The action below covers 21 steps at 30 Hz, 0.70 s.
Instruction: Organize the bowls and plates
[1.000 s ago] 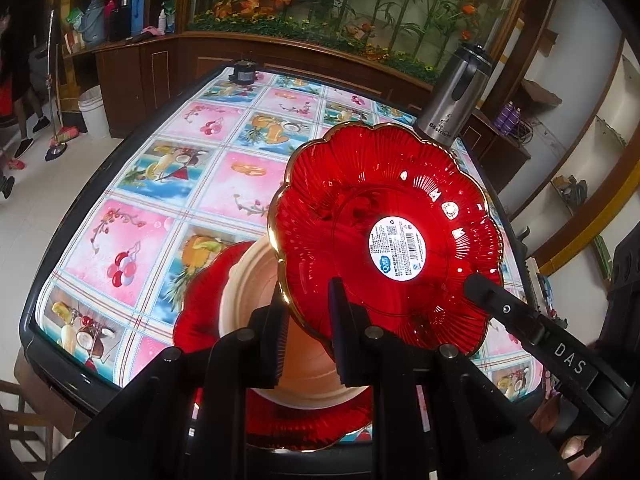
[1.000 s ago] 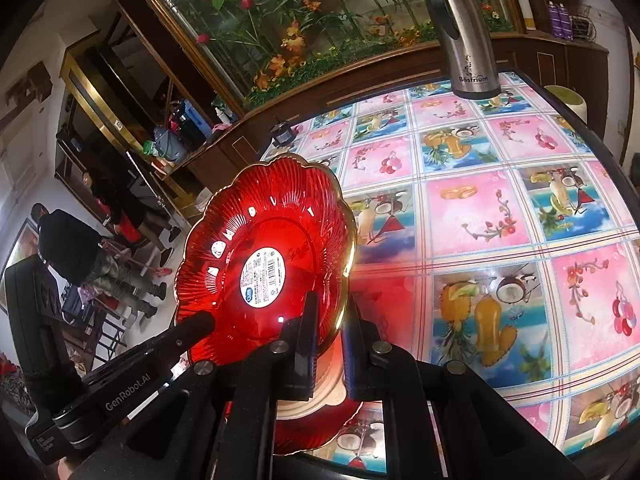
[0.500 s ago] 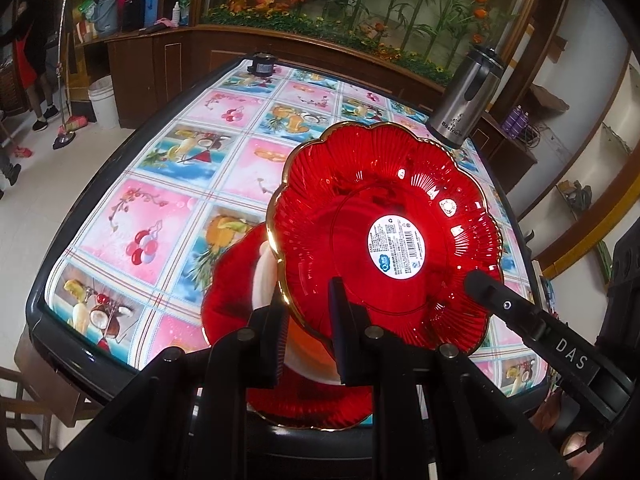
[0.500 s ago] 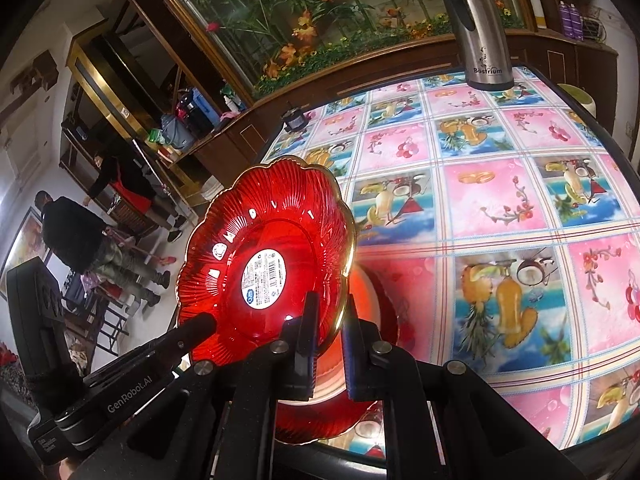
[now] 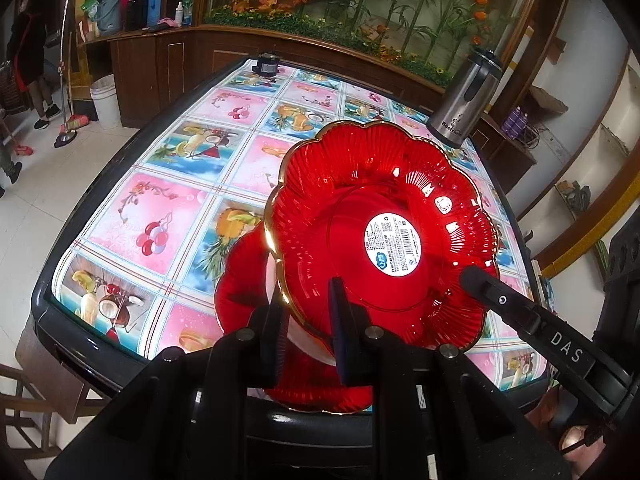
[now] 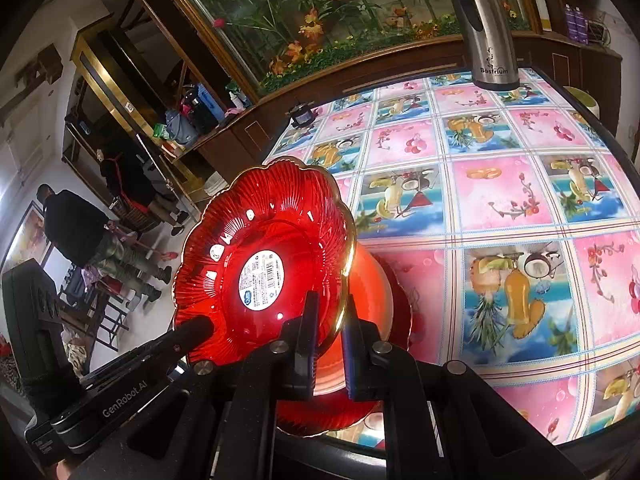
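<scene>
Gripping opposite rims of a red scalloped plate (image 5: 360, 216), both grippers' jaws hold it tilted above a stacked bowl (image 6: 372, 284)

Red plate (image 5: 360, 216): glossy, ribbed, translucent plastic or glass with gilt rim and paper label (image 5: 393, 242). Tablecloth (image 5: 168, 208): smooth, shiny printed vinyl. Flask (image 6: 486, 28): brushed metal. Cabinets (image 5: 160, 64): polished dark wood.

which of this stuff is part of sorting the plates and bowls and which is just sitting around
Job in hand:
held red scalloped plate, gripped by left gripper and right gripper
red plate on the table
pale bowl on it

Lying about:
steel flask
small black object
white bucket
</scene>
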{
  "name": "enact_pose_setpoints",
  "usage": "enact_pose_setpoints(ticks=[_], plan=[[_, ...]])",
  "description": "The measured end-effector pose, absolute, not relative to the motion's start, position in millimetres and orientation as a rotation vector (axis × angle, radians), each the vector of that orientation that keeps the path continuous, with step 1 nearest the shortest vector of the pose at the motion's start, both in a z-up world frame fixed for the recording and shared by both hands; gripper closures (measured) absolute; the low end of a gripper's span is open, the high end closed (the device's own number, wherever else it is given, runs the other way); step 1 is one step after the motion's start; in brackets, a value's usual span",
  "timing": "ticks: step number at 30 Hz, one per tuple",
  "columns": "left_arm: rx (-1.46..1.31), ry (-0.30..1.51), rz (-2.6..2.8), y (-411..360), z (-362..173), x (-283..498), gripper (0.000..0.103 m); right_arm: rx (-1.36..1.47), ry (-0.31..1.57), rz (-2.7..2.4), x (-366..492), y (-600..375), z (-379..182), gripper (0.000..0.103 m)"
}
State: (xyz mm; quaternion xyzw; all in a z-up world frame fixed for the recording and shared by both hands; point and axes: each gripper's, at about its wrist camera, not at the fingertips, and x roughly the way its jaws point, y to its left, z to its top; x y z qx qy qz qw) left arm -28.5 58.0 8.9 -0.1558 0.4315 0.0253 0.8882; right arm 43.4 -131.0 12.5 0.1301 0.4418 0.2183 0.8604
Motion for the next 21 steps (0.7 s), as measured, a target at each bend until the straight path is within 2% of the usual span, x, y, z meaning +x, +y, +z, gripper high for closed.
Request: enact_pose_setpoints(ticks=[21], plan=[[-0.327,0.952,0.056,63,-12,-30,0.086,0.256,0.984,0.463,36,-121,-8,0.094]])
